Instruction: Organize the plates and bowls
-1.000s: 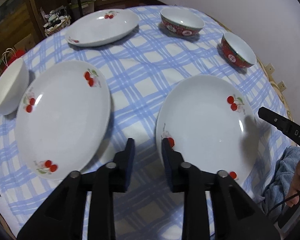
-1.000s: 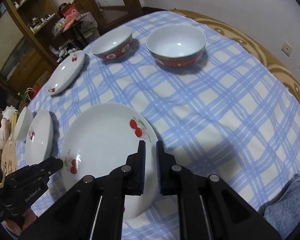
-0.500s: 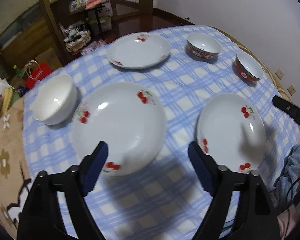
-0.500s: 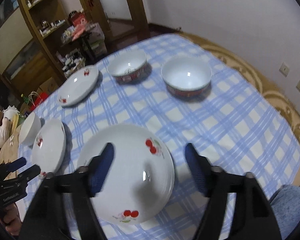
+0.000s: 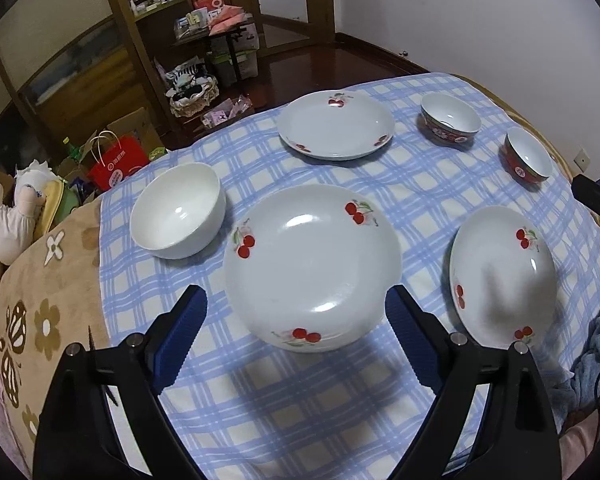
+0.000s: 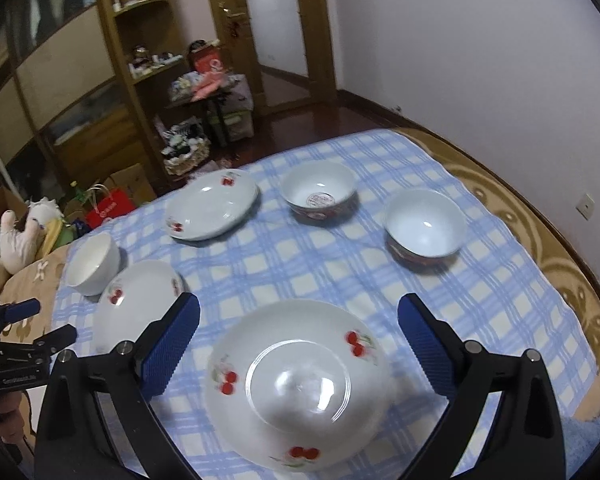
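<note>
Landmark: the middle cherry plate [image 5: 312, 264], white, lying flat on the blue checked tablecloth [image 5: 300, 400]; all places below are given from it, as the left wrist view shows them.
Plates, counted: three, all white with red cherry sprigs.
Plate 1: the middle cherry plate itself, seen between the left gripper's two fingers but lower than them and not touched.
Plate 2: the right cherry plate [image 5: 504, 276], to the landmark's right and apart from it; in the right wrist view it lies below and between the right gripper's fingers, untouched.
Plate 3: the far cherry plate [image 5: 336, 124], beyond the landmark, well apart.
Bowls, counted: three.
Bowl 1: the plain white bowl [image 5: 180, 210], just left of the landmark, a narrow strip of cloth between them.
Bowl 2: the first red-patterned bowl [image 5: 450, 124], beyond and to the right, beside the far cherry plate.
Bowl 3: the second red-patterned bowl [image 5: 526, 160], farther right, near the cloth's edge.
Left gripper [image 5: 296, 320]: jaws wide and opening, nothing held.
Right gripper [image 6: 300, 328]: jaws wide and opening, nothing held.
Surroundings: a floral brown cover [image 5: 40, 300] under the cloth; a red paper bag [image 5: 118, 162] on the floor beyond the white bowl.
</note>
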`<state>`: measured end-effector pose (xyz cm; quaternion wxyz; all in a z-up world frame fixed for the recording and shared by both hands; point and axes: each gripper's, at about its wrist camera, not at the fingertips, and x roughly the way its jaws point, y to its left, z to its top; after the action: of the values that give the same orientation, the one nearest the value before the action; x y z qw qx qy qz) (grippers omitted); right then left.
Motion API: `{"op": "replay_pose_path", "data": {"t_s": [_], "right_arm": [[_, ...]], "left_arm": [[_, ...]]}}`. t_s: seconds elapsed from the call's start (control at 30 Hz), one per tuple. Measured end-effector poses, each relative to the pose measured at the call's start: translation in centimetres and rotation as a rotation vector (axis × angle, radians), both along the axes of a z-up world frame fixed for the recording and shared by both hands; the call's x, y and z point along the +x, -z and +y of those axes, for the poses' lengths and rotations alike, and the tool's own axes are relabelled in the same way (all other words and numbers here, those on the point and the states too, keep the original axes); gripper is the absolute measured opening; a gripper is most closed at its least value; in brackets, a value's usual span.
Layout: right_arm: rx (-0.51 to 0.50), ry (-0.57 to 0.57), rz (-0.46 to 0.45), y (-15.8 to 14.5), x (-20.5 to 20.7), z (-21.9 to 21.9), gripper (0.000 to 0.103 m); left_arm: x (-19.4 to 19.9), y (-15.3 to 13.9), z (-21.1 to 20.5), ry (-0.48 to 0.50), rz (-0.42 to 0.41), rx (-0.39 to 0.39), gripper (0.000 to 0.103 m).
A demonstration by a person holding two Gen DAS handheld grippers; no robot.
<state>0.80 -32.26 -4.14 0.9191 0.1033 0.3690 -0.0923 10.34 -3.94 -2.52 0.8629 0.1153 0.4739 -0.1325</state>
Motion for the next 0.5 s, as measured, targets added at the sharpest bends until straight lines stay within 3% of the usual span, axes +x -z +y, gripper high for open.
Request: {"op": "replay_pose_path", "data": {"t_s": [0.37, 0.5], "right_arm": [[-0.061, -0.099, 0.030, 2.1, 3.4, 4.4, 0.103], [-0.100, -0.125, 0.071, 3.6, 5.0, 5.6, 0.103]], "left_arm": [[1.6, 2.6, 2.9, -0.063, 0.016, -0.003, 0.090], [3.0, 4.2, 4.4, -0.091, 0.076, -0.014, 0.090]]}}
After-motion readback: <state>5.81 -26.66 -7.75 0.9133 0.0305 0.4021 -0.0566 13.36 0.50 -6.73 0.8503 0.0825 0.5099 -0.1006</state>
